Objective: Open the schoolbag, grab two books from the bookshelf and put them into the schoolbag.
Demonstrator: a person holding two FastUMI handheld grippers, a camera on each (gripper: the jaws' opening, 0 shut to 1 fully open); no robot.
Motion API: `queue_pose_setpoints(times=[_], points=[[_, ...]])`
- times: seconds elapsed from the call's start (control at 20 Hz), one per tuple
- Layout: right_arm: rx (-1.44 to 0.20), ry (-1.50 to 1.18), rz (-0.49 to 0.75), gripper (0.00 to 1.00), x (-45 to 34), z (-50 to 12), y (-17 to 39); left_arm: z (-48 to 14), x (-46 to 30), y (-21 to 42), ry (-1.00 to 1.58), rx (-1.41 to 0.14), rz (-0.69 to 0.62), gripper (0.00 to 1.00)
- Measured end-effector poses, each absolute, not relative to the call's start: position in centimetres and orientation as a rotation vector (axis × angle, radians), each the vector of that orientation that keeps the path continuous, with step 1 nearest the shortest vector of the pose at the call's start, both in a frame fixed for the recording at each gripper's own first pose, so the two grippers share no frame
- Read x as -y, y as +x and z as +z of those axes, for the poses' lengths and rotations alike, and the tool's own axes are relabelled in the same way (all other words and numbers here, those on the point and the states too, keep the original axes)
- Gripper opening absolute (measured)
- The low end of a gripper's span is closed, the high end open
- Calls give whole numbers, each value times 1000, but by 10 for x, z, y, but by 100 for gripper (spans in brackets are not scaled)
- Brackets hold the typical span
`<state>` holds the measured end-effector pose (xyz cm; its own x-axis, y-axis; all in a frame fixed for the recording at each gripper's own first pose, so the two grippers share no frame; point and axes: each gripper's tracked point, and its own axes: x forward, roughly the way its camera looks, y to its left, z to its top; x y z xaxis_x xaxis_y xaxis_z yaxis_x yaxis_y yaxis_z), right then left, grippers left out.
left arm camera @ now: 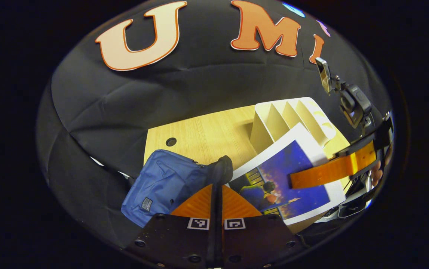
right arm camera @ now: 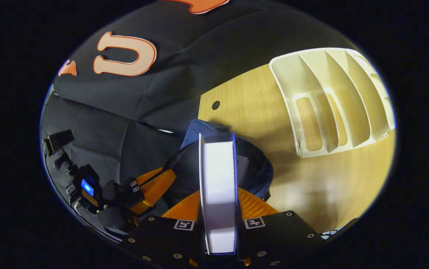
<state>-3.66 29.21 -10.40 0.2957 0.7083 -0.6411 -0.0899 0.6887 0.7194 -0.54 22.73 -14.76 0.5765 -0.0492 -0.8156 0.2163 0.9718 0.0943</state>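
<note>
The blue schoolbag [left arm camera: 162, 183] lies at the table's near left corner. My left gripper [left arm camera: 216, 201] is shut on a dark edge of the bag's opening [left arm camera: 221, 168], holding it up. My right gripper [right arm camera: 218, 194] is shut on a book [right arm camera: 218, 179], whose white page edge faces the right gripper view. The book hangs over the bag's dark open mouth [right arm camera: 184, 168]. In the left gripper view, the book's blue and purple cover [left arm camera: 293, 175] shows with the right gripper [left arm camera: 322, 173] clamped on it. The left gripper [right arm camera: 150, 190] is also seen at the bag's rim.
The white slotted bookshelf [right arm camera: 334, 101] [left arm camera: 293, 119] stands at the back right of the wooden table [right arm camera: 244, 104] [left arm camera: 199, 134], its slots showing no books. A cable hole [left arm camera: 171, 141] is near the table's far left corner. A person's hand [left arm camera: 377, 172] holds the right gripper.
</note>
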Motion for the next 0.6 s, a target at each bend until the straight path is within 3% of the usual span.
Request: queue_pose_setpoints(times=[0.6], points=[[-1140, 830, 561, 33, -364, -154, -26, -128, -236, 3, 285, -953, -177, 1]])
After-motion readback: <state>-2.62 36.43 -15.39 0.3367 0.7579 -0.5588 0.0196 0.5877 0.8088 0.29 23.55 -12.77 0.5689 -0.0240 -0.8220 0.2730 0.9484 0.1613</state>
